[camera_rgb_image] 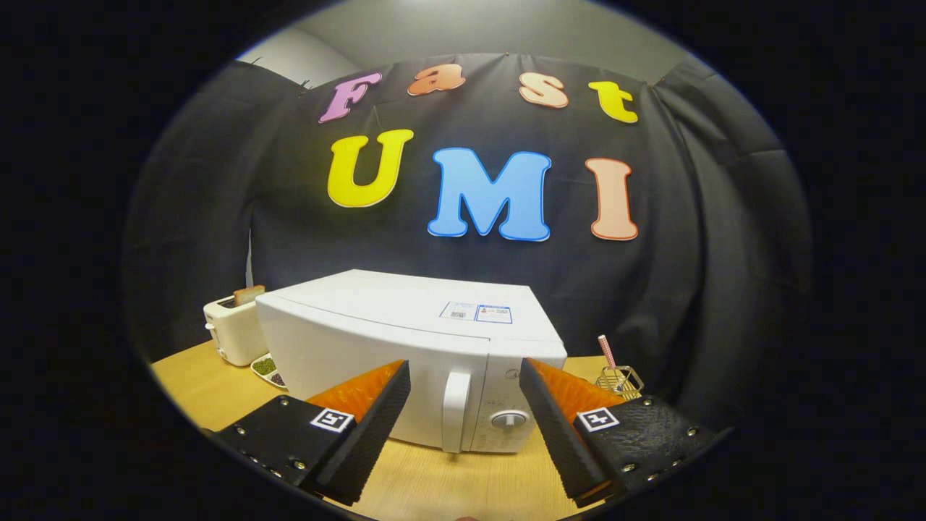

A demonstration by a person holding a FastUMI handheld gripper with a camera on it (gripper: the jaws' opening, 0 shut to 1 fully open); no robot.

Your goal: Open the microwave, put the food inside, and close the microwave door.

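- Gripper view: gripper (463, 376) spread wide, holding nothing; fingers apart with the white box-shaped microwave (405, 340) just ahead, standing on the light wooden surface (448, 481).
- Door shut. White vertical bar handle (456, 411) sits in the gap between the fingers, round white dial (509, 419) just beside it on the control panel.
- Risk: approach drifts toward the dial side, so a finger hits the dial or panel instead of getting around the handle.
- Risk: pulling the door with a weak grip slides the whole microwave on the surface.
- Small divided dish with green and dark food (266, 367) is tucked beside the microwave, near the white toaster with a bread slice (233, 329); swinging door could block or knock it.
- Wire rack holding a pink straw (619, 378) beyond the far finger; wide swing could clip it.
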